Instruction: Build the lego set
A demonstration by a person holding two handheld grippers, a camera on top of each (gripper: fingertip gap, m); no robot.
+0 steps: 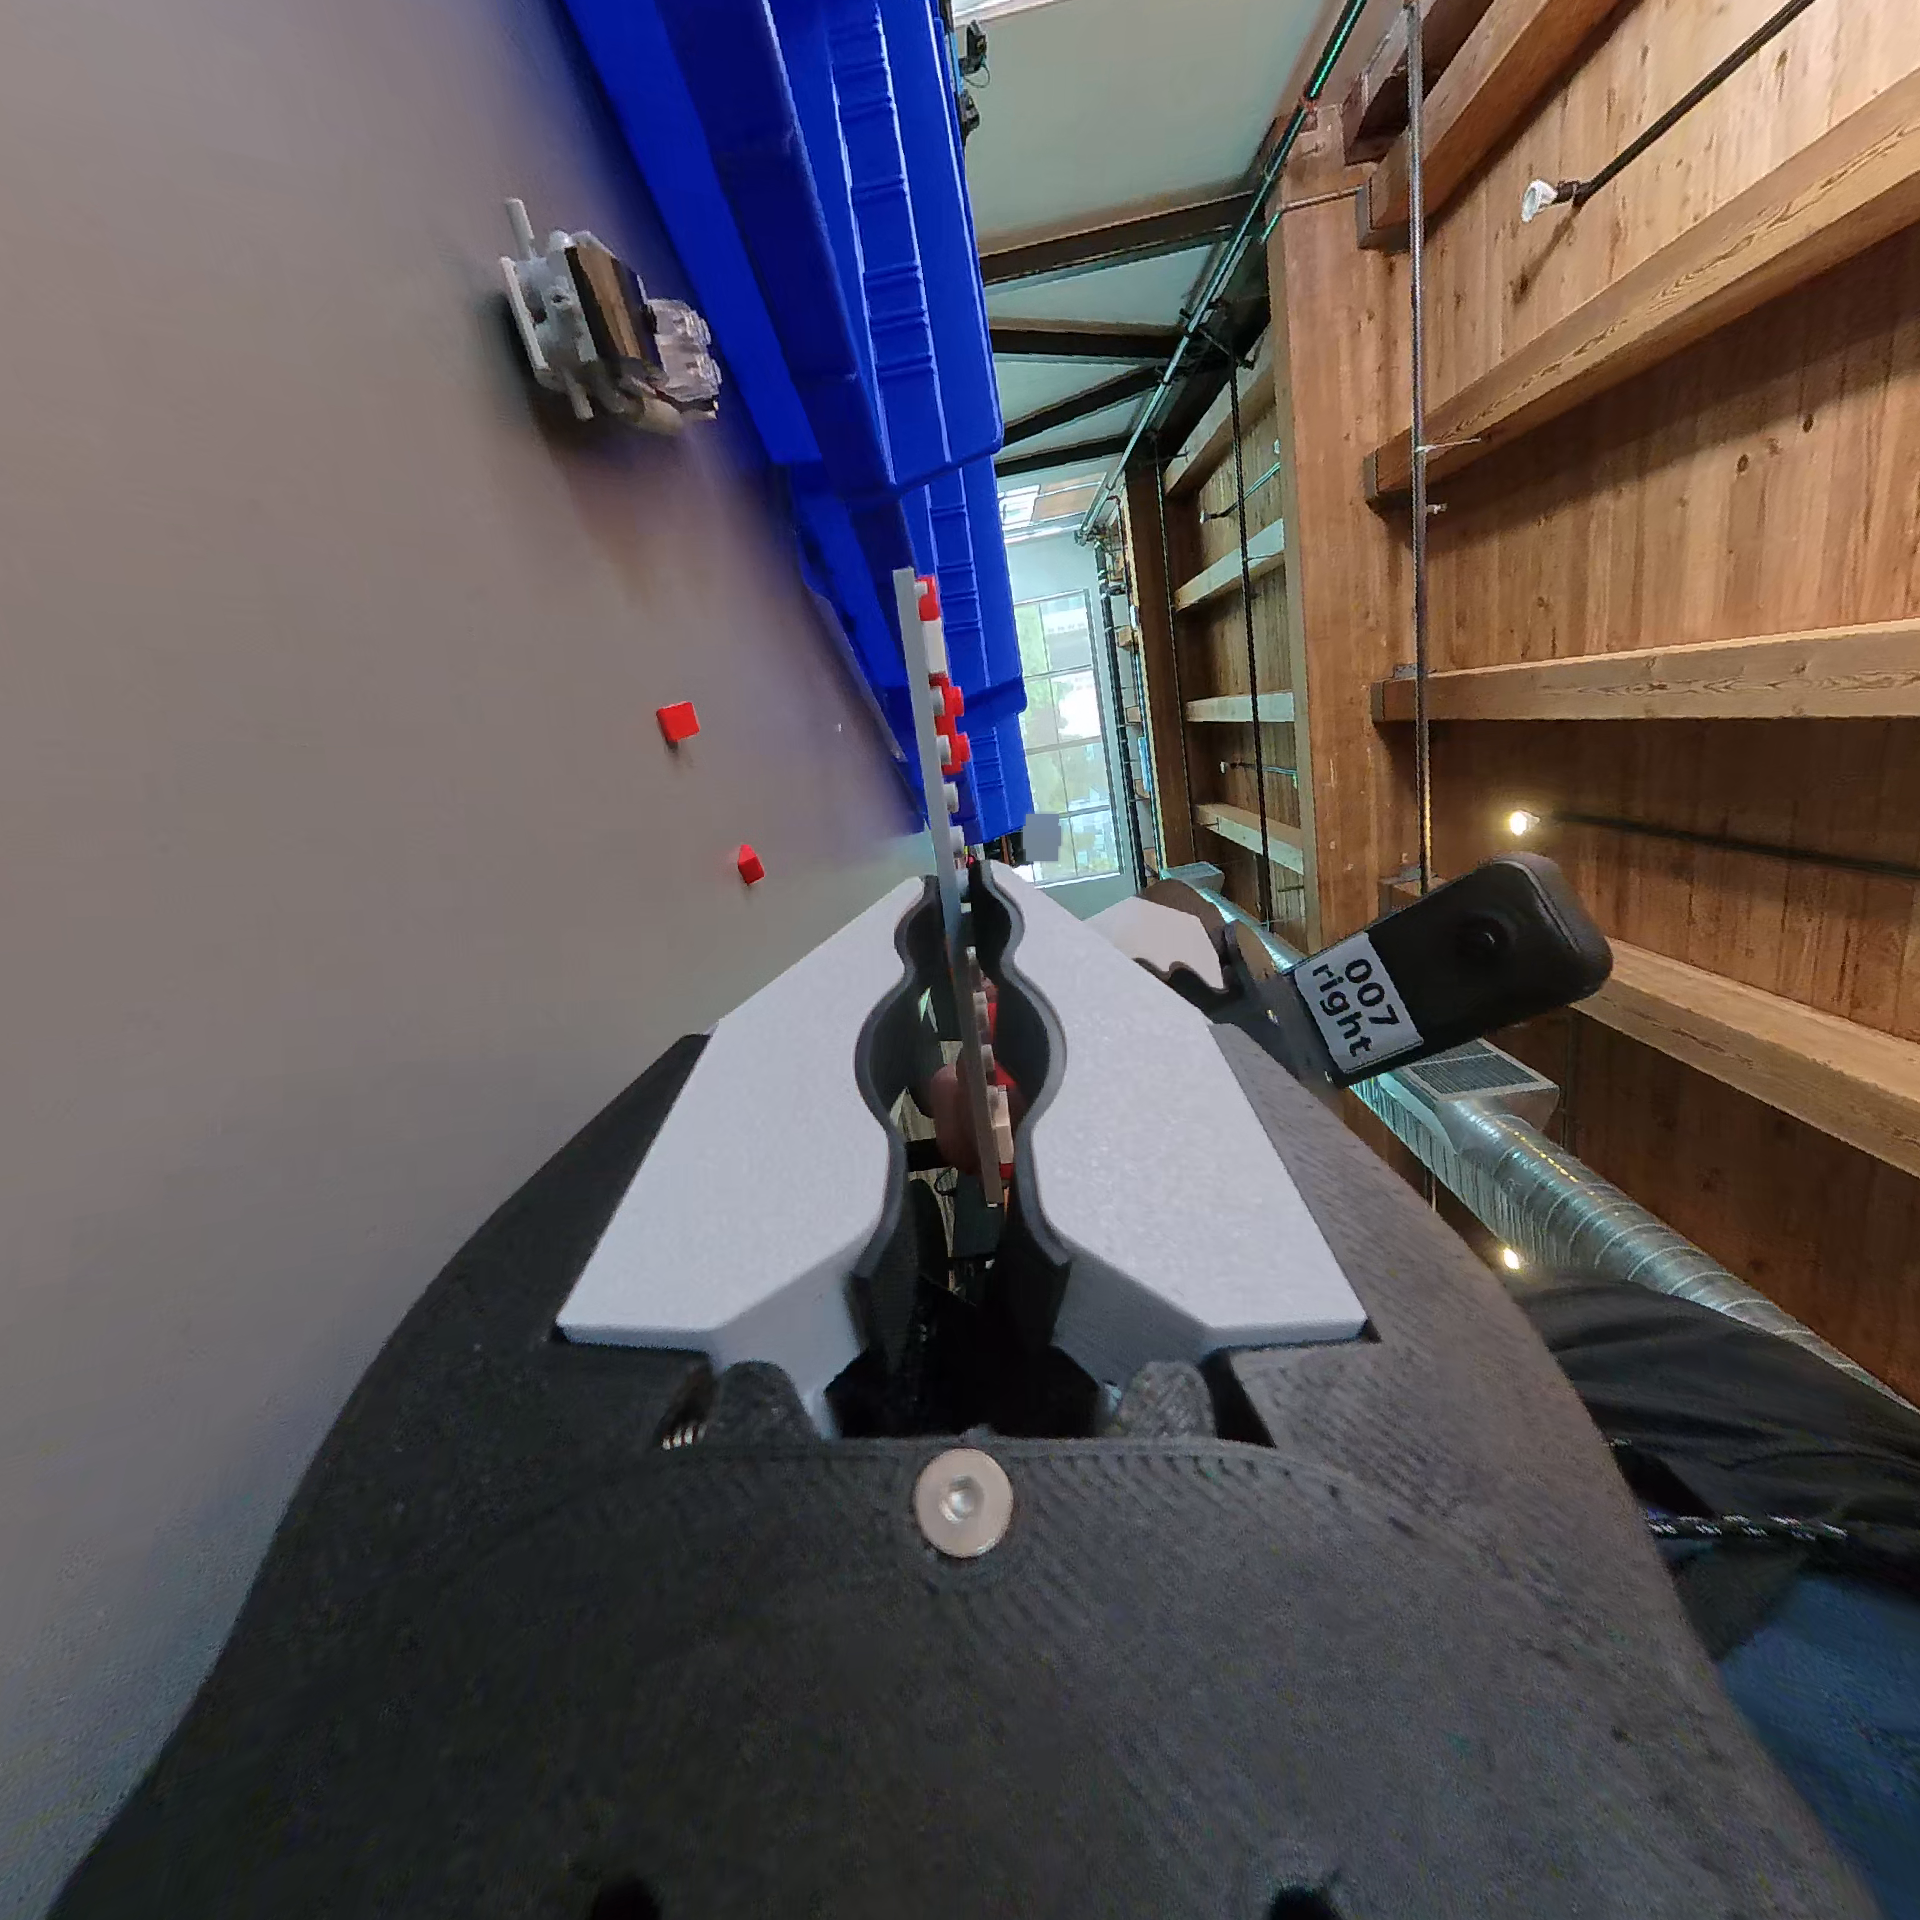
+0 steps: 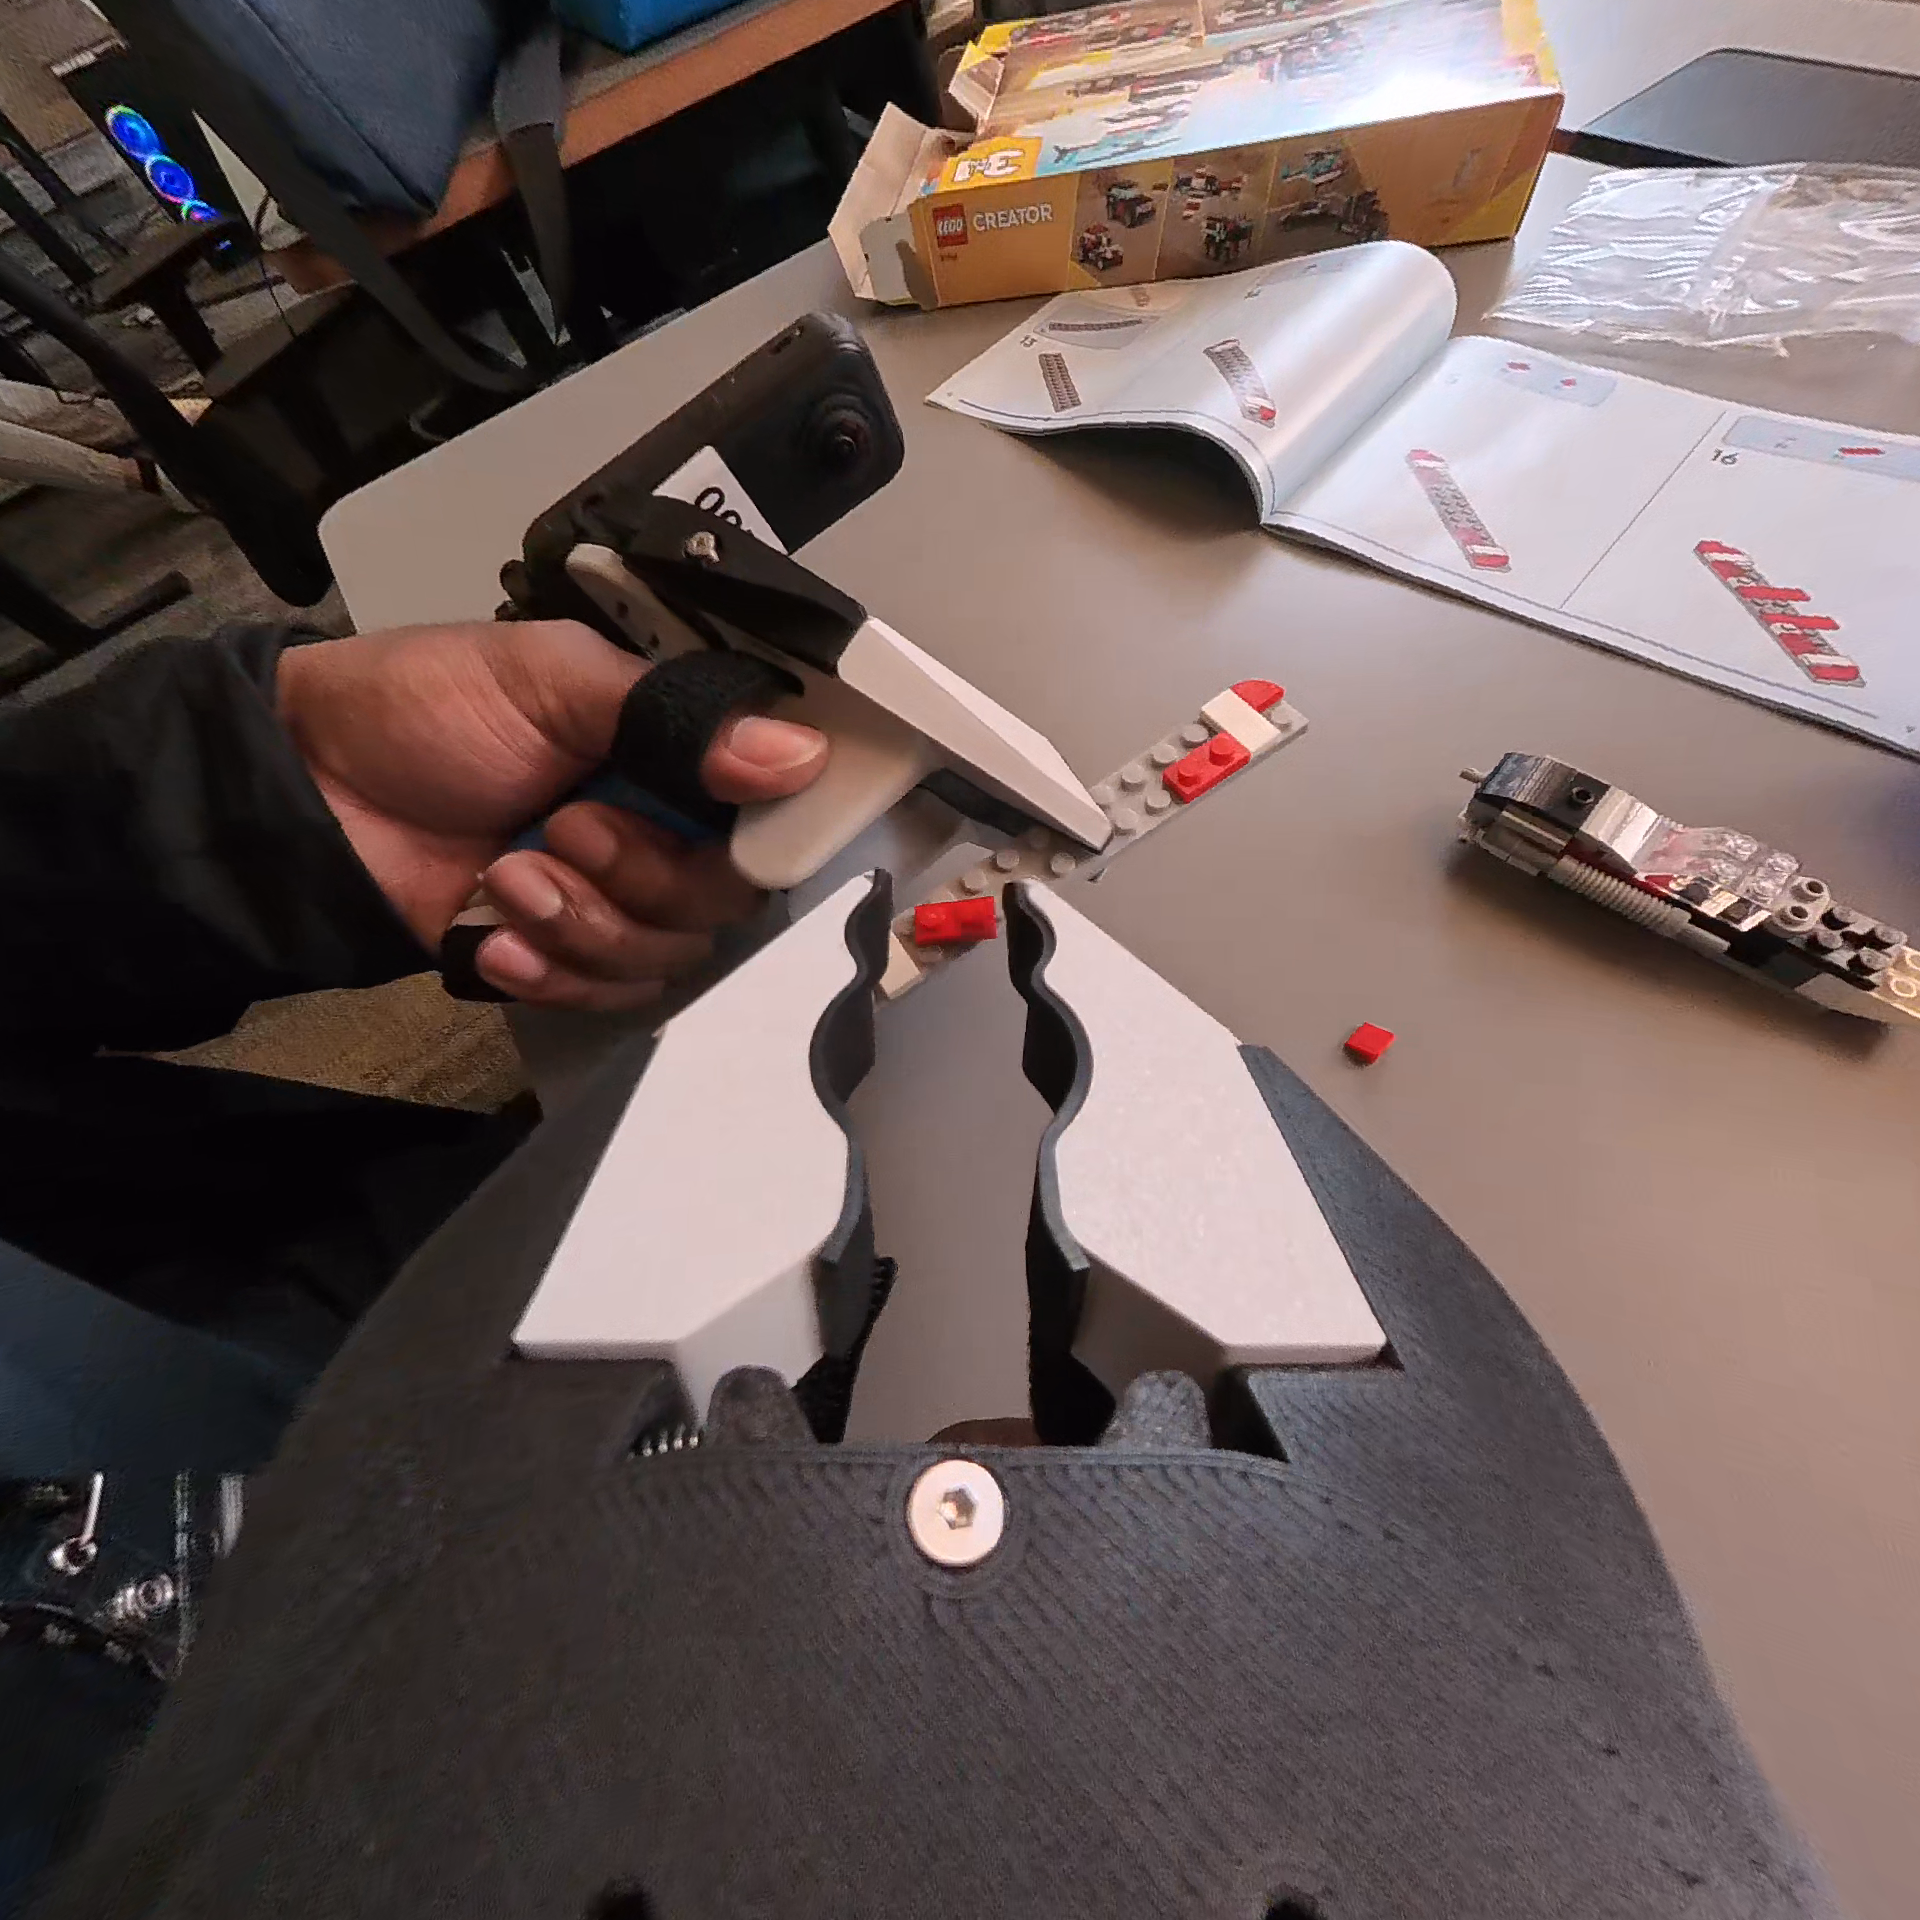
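My left gripper (image 1: 954, 885) is shut on a long grey plate (image 1: 921, 686), held edge-on above the grey table (image 1: 312, 831). The plate carries red and white pieces. In the right wrist view a hand holds the left gripper (image 2: 1075, 831), which clamps the grey plate (image 2: 1148, 774) near its middle. My right gripper (image 2: 945, 891) is open. Its fingertips (image 2: 1029, 914) stand on either side of a red two-stud piece (image 2: 954, 920) at the plate's near end. I cannot tell whether they touch the piece.
A partly built black, white and clear model (image 2: 1662, 883) lies on the table to the right, and a loose red tile (image 2: 1368, 1041) lies near it. An open instruction booklet (image 2: 1455, 468), the set's box (image 2: 1226, 156) and a plastic bag (image 2: 1714, 249) are farther back. Blue bins (image 1: 883, 260) line the far edge. Less than 4 cm separates the two grippers' tips.
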